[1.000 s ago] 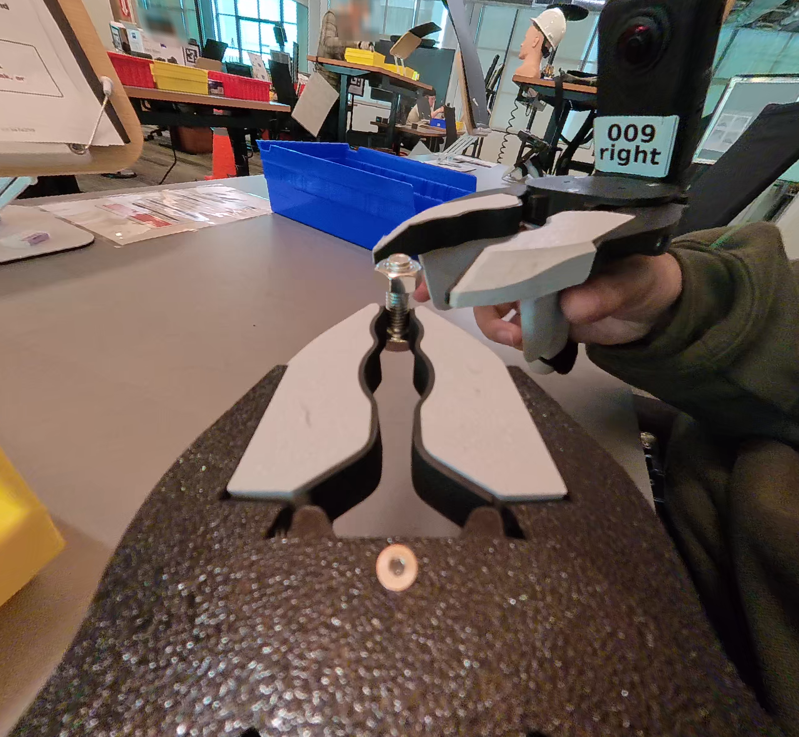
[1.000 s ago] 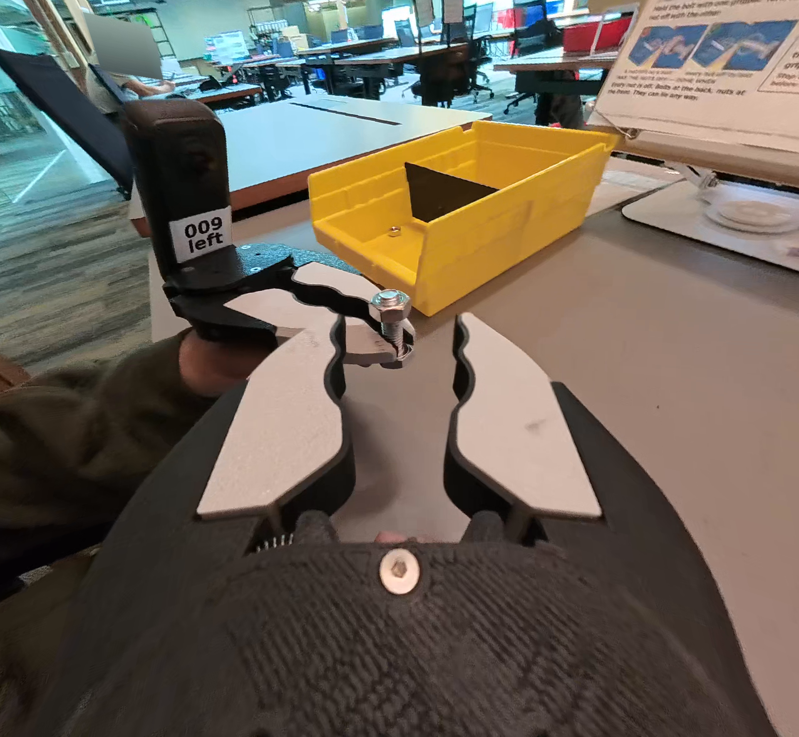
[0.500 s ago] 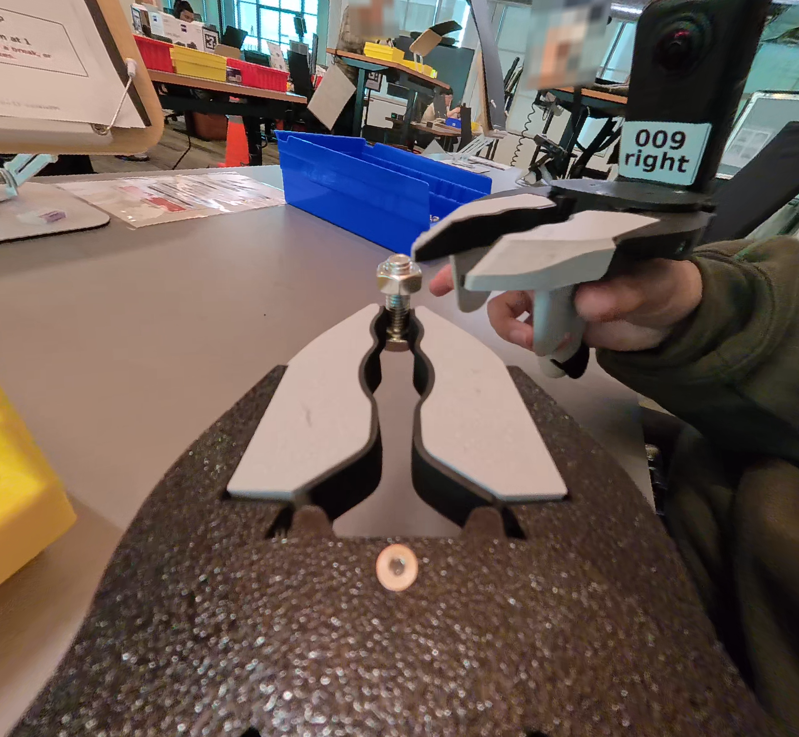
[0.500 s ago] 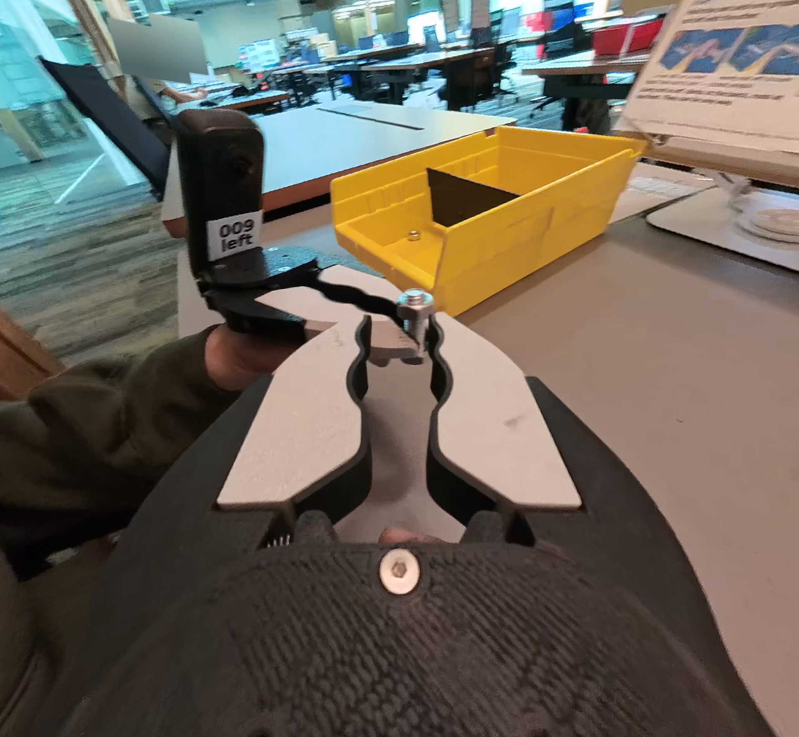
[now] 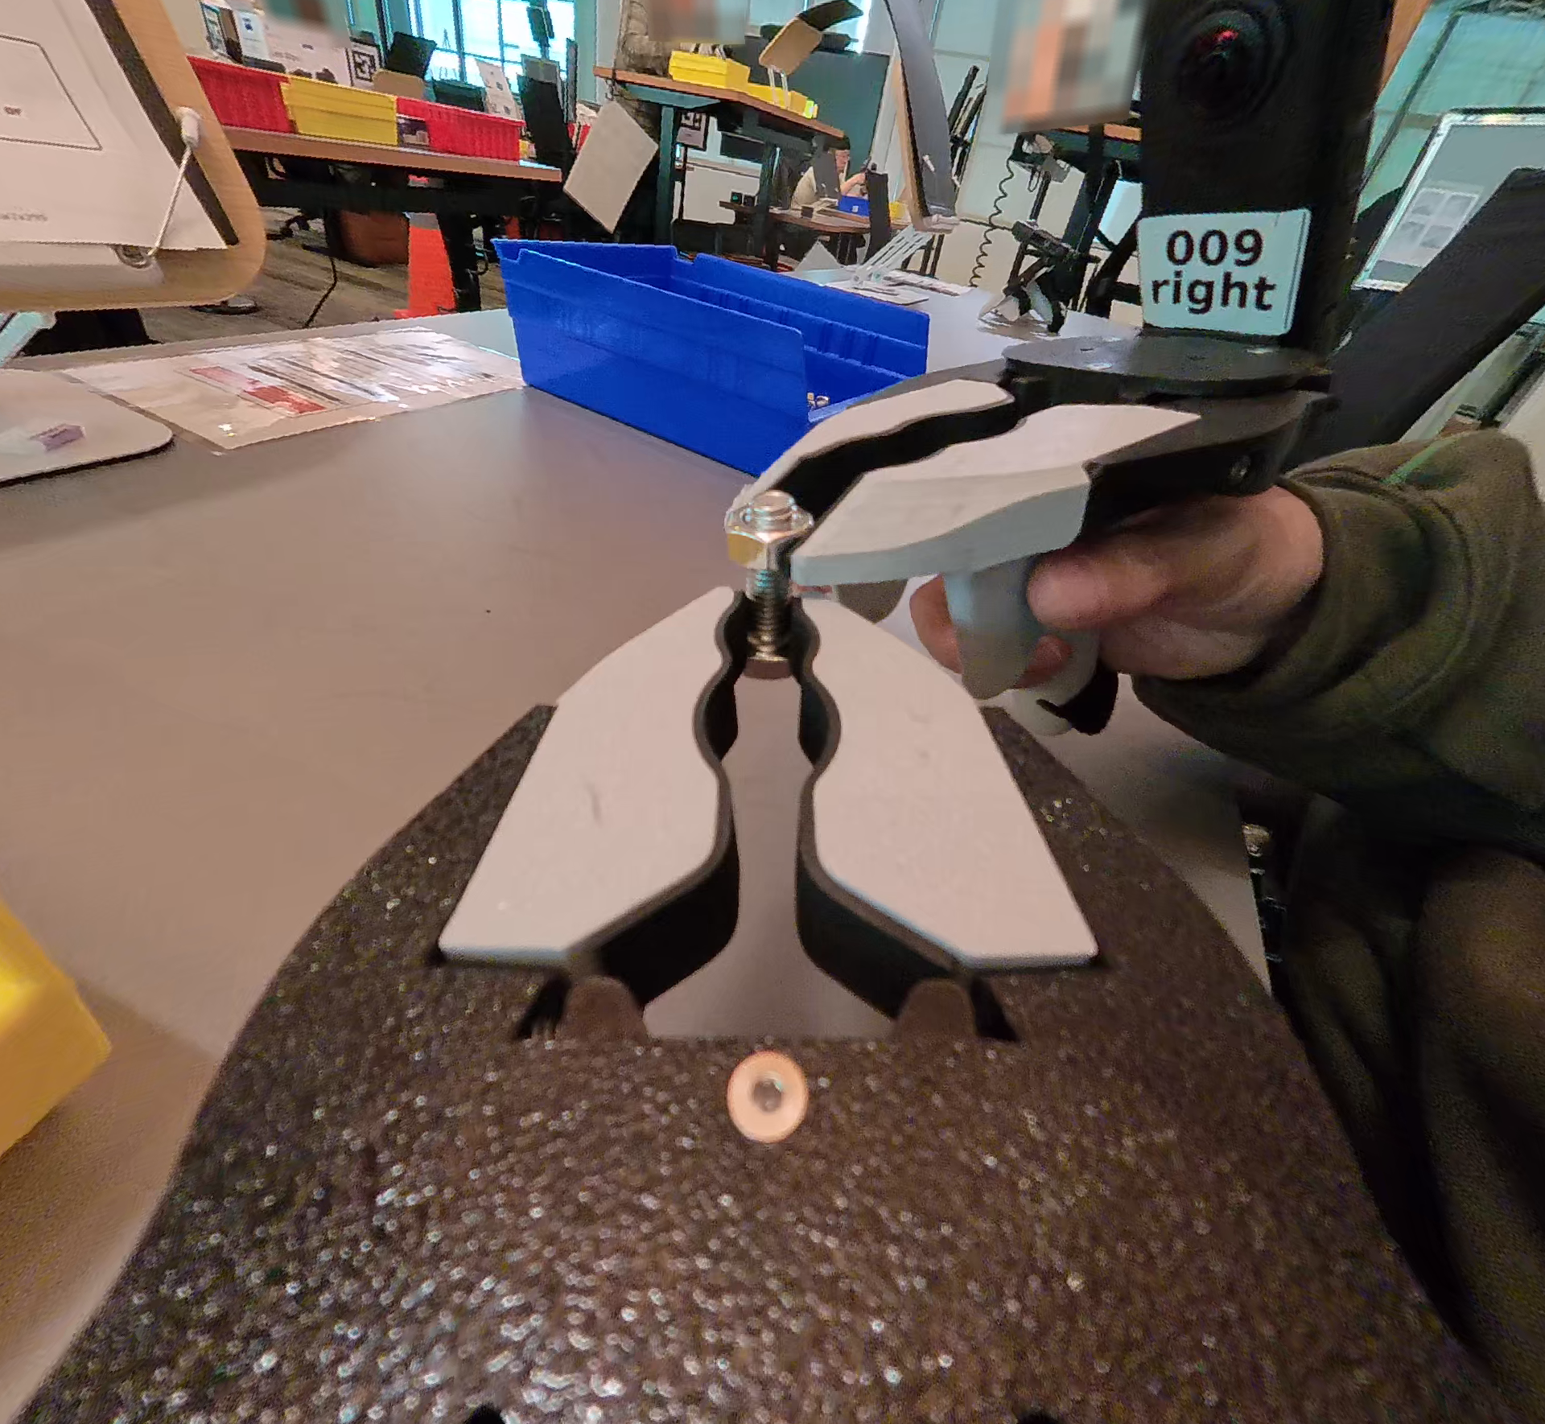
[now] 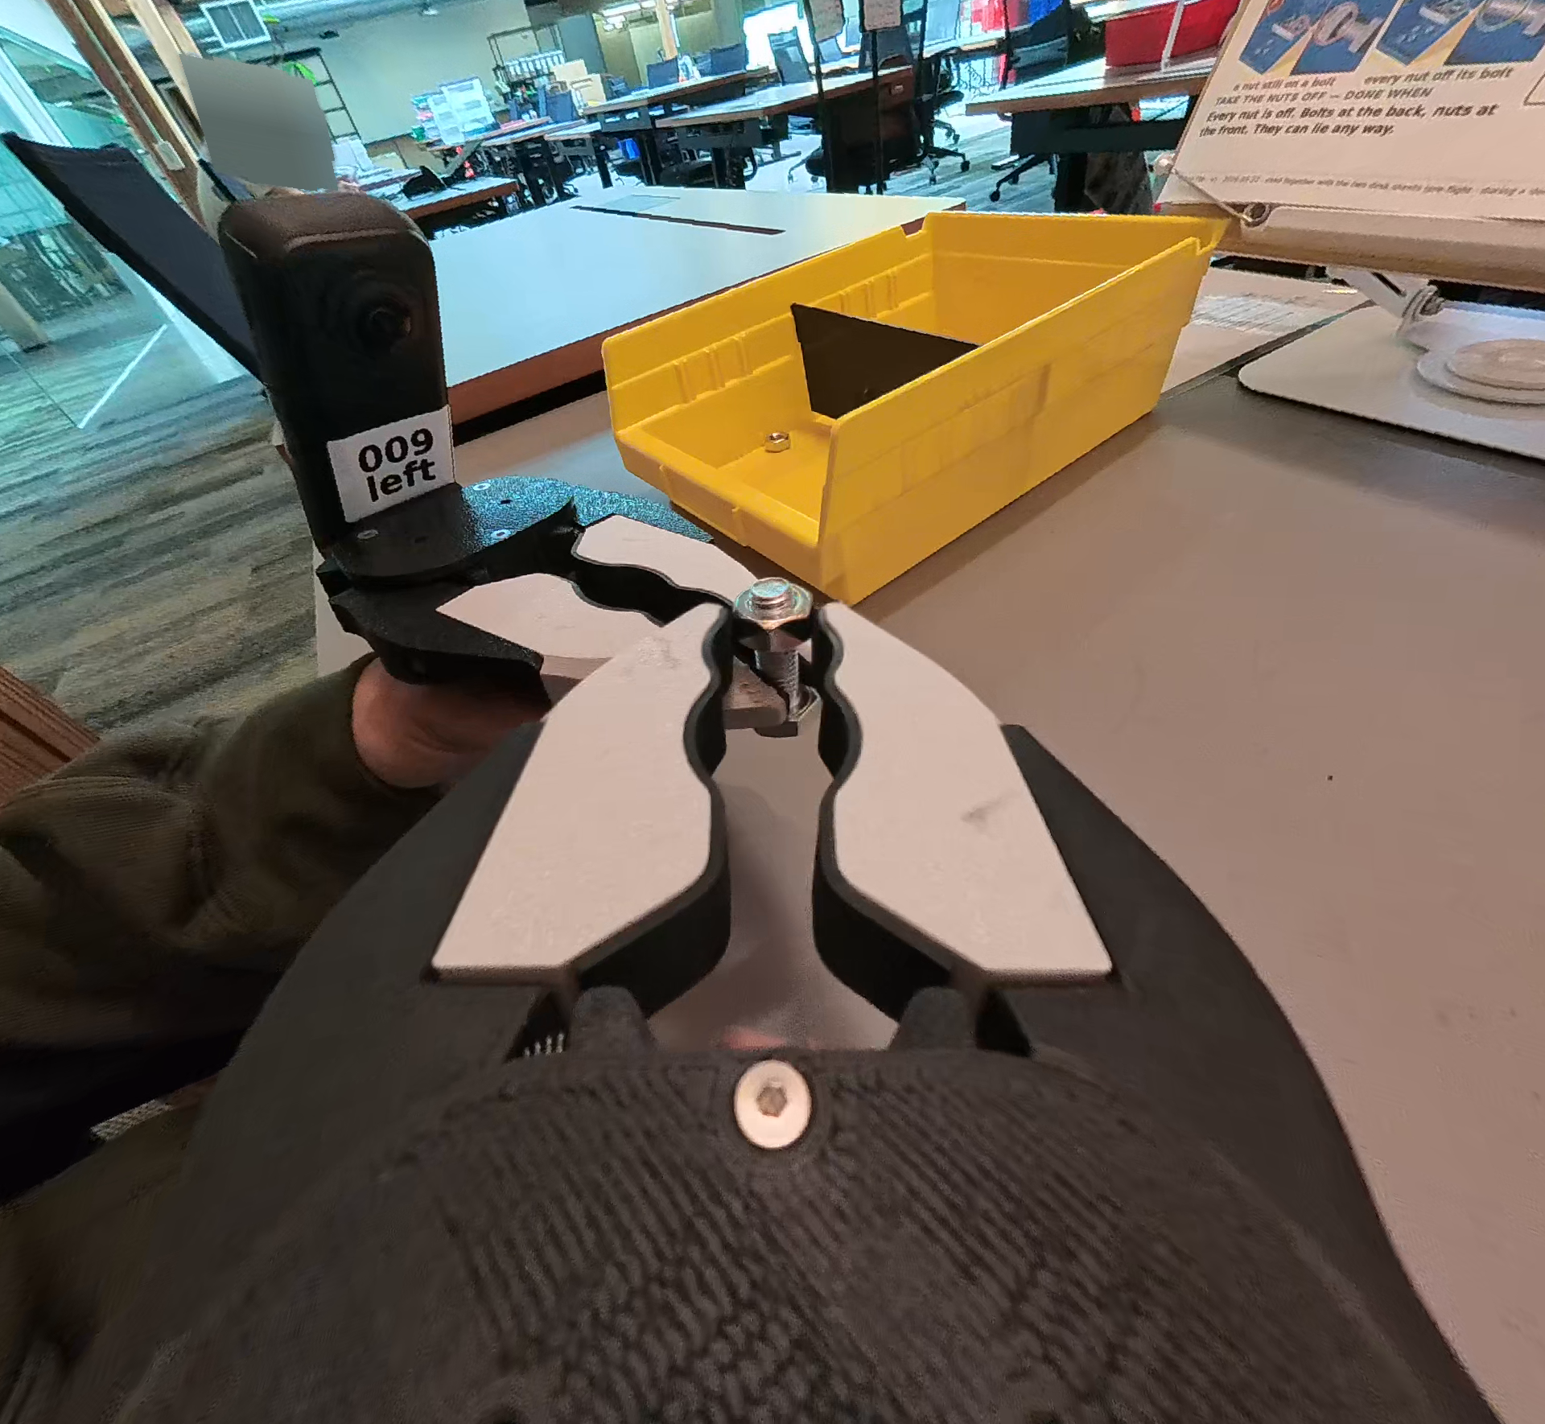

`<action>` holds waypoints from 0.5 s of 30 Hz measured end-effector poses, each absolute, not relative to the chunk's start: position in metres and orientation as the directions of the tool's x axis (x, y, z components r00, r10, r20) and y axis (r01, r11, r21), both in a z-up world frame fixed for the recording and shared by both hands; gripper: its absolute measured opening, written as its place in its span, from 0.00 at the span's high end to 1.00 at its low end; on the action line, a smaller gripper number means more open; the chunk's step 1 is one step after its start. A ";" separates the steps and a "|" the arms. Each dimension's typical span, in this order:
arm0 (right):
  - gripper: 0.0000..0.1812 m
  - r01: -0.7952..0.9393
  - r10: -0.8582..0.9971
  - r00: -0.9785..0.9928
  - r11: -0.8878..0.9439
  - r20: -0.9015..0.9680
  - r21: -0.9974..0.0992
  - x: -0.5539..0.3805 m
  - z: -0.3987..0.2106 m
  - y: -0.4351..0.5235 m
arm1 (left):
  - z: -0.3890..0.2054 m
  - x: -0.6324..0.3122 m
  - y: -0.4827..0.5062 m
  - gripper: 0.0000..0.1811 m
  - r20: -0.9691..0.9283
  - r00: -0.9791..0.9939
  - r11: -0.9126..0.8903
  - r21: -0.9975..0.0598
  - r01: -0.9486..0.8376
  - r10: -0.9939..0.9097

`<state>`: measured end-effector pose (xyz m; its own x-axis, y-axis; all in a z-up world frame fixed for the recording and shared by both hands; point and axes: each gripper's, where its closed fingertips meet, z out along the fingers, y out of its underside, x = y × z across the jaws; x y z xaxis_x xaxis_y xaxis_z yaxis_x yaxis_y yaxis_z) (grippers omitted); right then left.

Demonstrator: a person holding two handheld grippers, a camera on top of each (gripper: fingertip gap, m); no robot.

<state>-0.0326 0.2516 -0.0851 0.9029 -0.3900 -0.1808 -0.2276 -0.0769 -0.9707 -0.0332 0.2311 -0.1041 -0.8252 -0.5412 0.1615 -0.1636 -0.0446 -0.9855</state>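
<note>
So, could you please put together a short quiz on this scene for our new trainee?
1. True or false: the bolt held in the left gripper lies flat on the grey table.
2. What do the jaws of the right gripper close on? A) the bolt's head B) the nut at the bolt's top C) a sheet of paper
3. Fill in: a single loose nut lies in the ____ bin.
Key: 1 false, it stands upright; 2 B; 3 yellow.
</note>
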 end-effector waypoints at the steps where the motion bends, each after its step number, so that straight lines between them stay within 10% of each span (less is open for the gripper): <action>1: 0.91 -0.218 -0.390 0.904 -0.076 -0.173 -0.973 -0.033 -0.085 0.252 | -0.104 -0.033 0.231 0.95 0.163 -0.826 -0.048 -0.985 -0.163 -0.539; 15: 0.91 -0.261 -0.494 0.820 0.126 -0.289 -0.957 0.012 -0.057 0.185 | -0.089 -0.030 0.238 0.80 0.124 -0.804 -0.106 -0.991 -0.076 -0.582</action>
